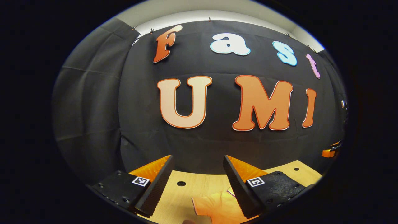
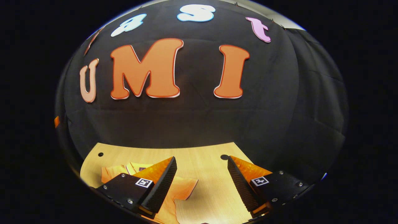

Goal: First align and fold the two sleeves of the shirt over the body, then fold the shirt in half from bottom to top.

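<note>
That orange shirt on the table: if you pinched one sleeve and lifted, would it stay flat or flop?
Probably flop: the shirt lies thin and flat on the wooden table, with soft creases. Likely light. It may slide rather than bunch, since the tabletop looks smooth.

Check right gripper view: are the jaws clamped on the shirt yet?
No. The right gripper has its jaws spread wide with bare table between them, and the shirt lies flat below, ungripped.

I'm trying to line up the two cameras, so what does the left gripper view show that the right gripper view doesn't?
Left gripper view alone: the open left gripper, one orange shirt sleeve between its fingers, and an orange piece at the far right edge. Right gripper view alone: the open right gripper, and the shirt's collar area with a sleeve spread flat. Shared: the shirt, the wooden table with holes, the black cloth wall.
</note>
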Demonstrator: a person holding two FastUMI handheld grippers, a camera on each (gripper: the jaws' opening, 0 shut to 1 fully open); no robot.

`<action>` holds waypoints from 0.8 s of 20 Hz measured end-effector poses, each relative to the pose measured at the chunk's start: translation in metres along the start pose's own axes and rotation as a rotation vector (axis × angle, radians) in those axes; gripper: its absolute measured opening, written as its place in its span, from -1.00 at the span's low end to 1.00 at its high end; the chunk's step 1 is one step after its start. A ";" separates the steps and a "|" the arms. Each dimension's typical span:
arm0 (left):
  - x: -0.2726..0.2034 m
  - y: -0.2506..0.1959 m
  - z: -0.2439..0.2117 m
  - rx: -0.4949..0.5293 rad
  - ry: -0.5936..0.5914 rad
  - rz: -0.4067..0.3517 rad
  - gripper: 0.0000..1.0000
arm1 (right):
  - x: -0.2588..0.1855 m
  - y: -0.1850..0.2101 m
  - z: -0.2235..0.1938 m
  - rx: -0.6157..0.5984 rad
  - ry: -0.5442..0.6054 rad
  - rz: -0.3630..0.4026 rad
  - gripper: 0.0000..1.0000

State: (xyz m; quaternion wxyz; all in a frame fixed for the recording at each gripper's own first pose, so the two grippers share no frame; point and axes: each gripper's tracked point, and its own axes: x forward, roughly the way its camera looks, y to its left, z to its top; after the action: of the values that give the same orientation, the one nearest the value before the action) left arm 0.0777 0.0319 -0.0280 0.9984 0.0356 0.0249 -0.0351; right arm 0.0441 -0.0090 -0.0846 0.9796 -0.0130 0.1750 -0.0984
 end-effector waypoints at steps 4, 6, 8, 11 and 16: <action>-0.001 0.015 -0.012 0.016 0.020 0.018 0.96 | 0.042 0.003 -0.052 0.015 0.245 0.003 0.99; -0.003 0.026 -0.017 0.030 0.034 0.036 0.95 | 0.058 0.014 -0.077 0.056 0.363 0.029 0.99; -0.006 0.037 -0.021 0.019 0.043 0.055 0.96 | 0.077 0.016 -0.098 0.042 0.436 0.029 1.00; -0.010 0.055 -0.030 0.001 0.051 0.089 0.96 | 0.099 0.023 -0.139 0.032 0.575 0.029 1.00; -0.017 0.077 -0.042 0.019 0.075 0.123 0.95 | 0.129 0.033 -0.197 -0.003 0.743 0.021 1.00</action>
State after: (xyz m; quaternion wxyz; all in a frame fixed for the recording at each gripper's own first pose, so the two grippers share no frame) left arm 0.0641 0.1126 -0.0635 0.9967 0.0480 0.0596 0.0273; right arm 0.1009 -0.0001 -0.3150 0.8502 0.0239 0.5188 -0.0859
